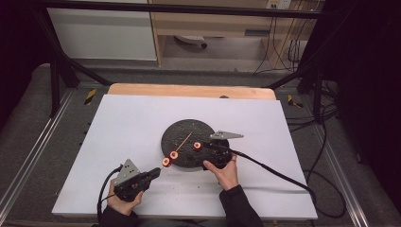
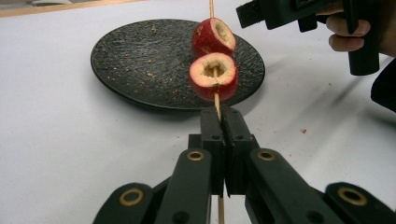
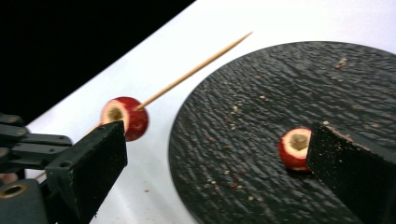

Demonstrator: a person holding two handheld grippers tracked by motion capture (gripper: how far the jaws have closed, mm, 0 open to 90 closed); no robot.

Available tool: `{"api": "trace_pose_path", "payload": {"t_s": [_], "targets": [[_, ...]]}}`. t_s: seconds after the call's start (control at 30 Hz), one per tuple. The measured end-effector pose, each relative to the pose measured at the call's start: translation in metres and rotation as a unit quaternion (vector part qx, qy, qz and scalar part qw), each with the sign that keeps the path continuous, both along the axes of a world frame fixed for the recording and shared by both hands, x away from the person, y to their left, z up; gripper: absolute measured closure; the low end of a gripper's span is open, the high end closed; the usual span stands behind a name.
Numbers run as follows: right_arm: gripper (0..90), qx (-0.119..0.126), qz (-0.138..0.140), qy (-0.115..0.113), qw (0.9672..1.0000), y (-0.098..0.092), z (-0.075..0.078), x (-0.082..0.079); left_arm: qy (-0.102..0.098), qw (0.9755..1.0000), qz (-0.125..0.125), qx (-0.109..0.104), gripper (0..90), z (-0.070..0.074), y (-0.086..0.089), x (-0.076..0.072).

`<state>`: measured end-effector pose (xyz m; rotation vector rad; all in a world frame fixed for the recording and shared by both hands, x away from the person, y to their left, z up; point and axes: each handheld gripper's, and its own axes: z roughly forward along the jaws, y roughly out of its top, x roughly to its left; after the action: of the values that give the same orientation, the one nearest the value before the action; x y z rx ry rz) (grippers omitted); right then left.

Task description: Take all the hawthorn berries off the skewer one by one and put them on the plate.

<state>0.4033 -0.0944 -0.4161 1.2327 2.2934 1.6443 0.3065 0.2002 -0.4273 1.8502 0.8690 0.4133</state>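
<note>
— Skewer position?

— Clamped at its lower end in the left hand-held gripper, whose jaws are pressed tight together on the stick. It slants from the desk's near middle up over the black plate, which lies at the desk's centre.

— Anything threaded on it?

— Two red fruit pieces with hollowed cores — the lower one just above the jaws, the upper one touching or nearly touching it, both over the plate's near-left rim.

— And the right hand-held gripper?

— Its jaws stand wide apart with nothing pressed between them. No earlier look is available for it. It hangs over the plate's near-right edge.

— What sits near it?

— A third fruit piece lies loose on the plate, cut face showing, just beside the gripper's right jaw — whether it touches the pad cannot be told. Crumbs are scattered over the plate.
</note>
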Motion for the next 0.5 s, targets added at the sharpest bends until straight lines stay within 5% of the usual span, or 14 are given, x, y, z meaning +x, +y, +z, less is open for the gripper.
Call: {"api": "trace_pose_path", "payload": {"t_s": [0.5], "targets": [[20.6, 0.022, 0.03, 0.001, 0.9993, 0.026, 0.002, -0.004, -0.001, 1.0, -0.001, 0.0, 88.4, 0.0, -0.001, -0.001]]}}
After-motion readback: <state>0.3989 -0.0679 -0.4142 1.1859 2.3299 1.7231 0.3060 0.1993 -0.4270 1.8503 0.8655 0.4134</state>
